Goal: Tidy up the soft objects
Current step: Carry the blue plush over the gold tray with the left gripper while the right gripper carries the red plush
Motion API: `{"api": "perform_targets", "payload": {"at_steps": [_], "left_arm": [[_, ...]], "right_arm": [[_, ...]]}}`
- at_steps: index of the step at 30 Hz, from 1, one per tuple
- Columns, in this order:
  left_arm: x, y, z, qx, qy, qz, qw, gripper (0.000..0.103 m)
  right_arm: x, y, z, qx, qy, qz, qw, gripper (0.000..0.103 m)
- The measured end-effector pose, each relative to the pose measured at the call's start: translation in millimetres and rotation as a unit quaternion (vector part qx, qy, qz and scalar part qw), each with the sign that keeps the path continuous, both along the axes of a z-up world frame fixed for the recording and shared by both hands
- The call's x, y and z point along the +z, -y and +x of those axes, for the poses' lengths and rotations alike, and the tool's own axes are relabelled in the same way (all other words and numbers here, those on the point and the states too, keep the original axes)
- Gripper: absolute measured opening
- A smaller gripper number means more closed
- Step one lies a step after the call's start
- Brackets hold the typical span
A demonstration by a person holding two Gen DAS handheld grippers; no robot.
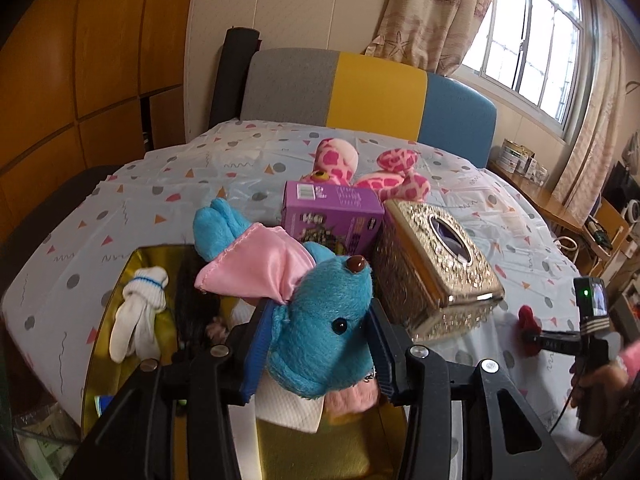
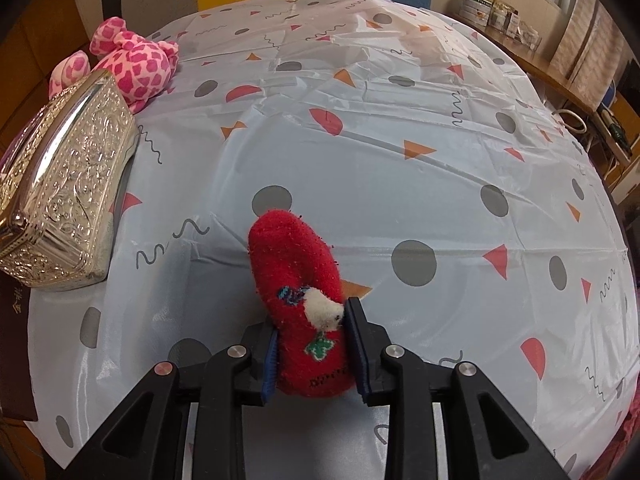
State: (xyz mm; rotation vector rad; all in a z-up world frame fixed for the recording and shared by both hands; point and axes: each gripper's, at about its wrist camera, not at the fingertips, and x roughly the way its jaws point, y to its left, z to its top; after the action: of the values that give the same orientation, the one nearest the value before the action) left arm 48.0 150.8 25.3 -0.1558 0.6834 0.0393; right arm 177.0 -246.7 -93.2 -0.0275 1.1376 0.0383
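My left gripper [image 1: 318,344] is shut on a blue plush toy [image 1: 328,292] with a pink satin cape, its blue pads squeezing the head. The toy hangs over a gold bin [image 1: 140,258] at the table's near left. In the bin lie a white sock [image 1: 138,312], something dark and furry, a white paper towel and a pink fluffy piece. My right gripper [image 2: 312,332] is shut on a red fuzzy sock [image 2: 292,264] low over the patterned tablecloth [image 2: 400,168]. The left wrist view shows it as the right gripper [image 1: 532,336] at the far right. A pink spotted plush [image 1: 340,160] [image 2: 136,64] lies farther back.
A purple carton [image 1: 332,216] and an ornate gold tissue box [image 1: 432,264] [image 2: 68,192] stand mid-table, just beyond the bin. A grey, yellow and blue chair back [image 1: 372,92] rises behind the table. A wooden shelf with clutter [image 1: 532,176] runs along the right under the window.
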Motion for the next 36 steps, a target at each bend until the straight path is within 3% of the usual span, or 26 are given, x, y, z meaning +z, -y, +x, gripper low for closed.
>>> {"api": "perform_targets", "payload": {"at_steps": [16, 26, 36], "left_arm": [[-28, -16, -43, 0.020, -0.020, 0.012, 0.9995, 0.046], [-53, -40, -63, 0.047, -0.048, 0.015, 0.9976, 0.046], [-67, -47, -67, 0.039, -0.064, -0.013, 0.9971, 0.046]], "right_arm": [[1, -10, -2, 0.016, 0.010, -0.041, 0.999, 0.029], [1, -10, -3, 0.010, 0.008, -0.036, 0.999, 0.029], [9, 0, -8, -0.035, -0.016, 0.072, 0.997, 0.025]]}}
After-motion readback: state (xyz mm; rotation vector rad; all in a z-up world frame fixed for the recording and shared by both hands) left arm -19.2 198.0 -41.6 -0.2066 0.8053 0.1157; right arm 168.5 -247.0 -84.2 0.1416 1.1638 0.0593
